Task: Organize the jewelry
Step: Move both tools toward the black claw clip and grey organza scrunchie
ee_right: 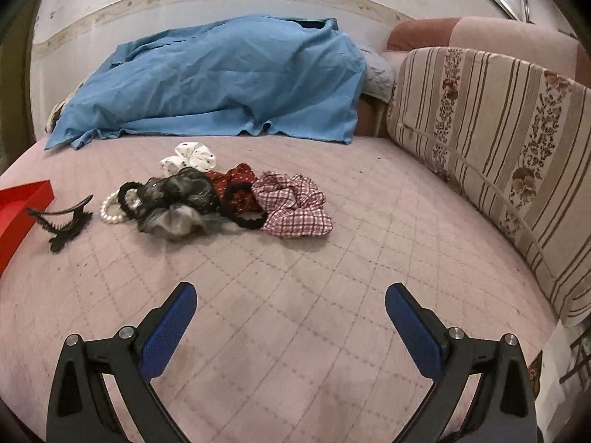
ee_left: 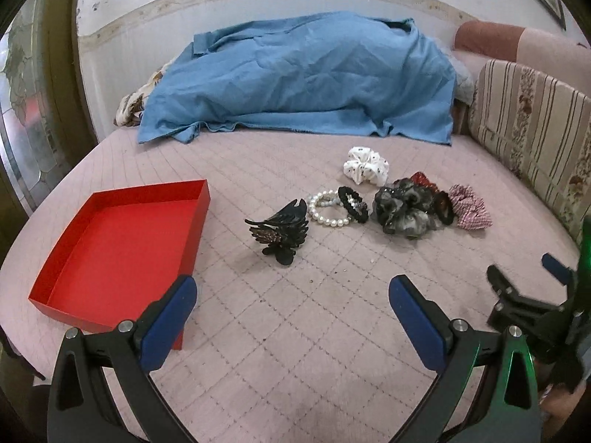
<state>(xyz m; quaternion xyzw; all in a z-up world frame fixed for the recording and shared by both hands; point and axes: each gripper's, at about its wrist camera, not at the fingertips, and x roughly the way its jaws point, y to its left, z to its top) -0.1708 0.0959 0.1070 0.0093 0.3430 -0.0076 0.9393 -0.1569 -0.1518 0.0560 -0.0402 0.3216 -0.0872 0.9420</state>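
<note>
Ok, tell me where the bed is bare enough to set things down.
Bare: inside the red tray, the quilt between both tongs and the black claw clip, and the strip beside the striped cushion. Crowded: the pearl bracelet and scrunchie pile.

we have bare quilted bed [ee_left: 295, 332] ahead of both tools, open up to the black claw clip [ee_left: 279, 230] and the scrunchie pile [ee_right: 221, 199]. the red box [ee_left: 118, 243] blocks our left, the striped cushion [ee_right: 498, 155] walls the right, and the blue blanket [ee_left: 303, 77] closes off the far side.
</note>
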